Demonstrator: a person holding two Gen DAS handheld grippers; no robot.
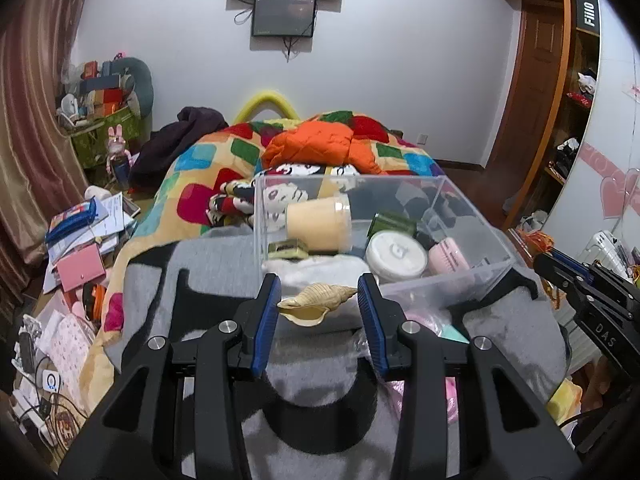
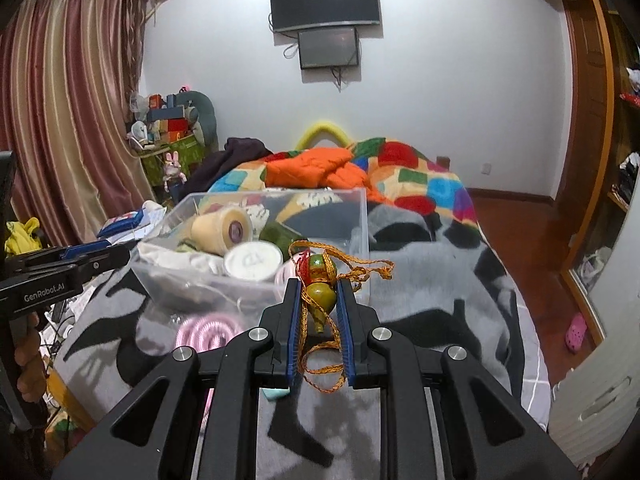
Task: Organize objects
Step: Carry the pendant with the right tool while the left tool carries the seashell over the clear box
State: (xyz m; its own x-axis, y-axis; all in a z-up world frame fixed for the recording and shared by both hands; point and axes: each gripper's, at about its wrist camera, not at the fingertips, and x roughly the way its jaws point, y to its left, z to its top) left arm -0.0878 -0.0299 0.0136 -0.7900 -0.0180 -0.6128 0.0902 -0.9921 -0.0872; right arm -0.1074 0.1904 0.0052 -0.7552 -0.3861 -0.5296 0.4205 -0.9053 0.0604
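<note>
My left gripper is shut on a tan spiral seashell, held just in front of a clear plastic box on the bed. The box holds a cream jar, a white round tin, a pink brush and a green bottle. My right gripper is shut on a green gourd ornament with an orange braided cord, held near the box's right front corner. The left gripper shows at the left of the right wrist view, the right gripper at the right of the left wrist view.
The box sits on a grey and black blanket over a colourful quilt. A pink coiled cable lies in front of the box. Papers and clutter cover the floor to the left. A wardrobe stands to the right.
</note>
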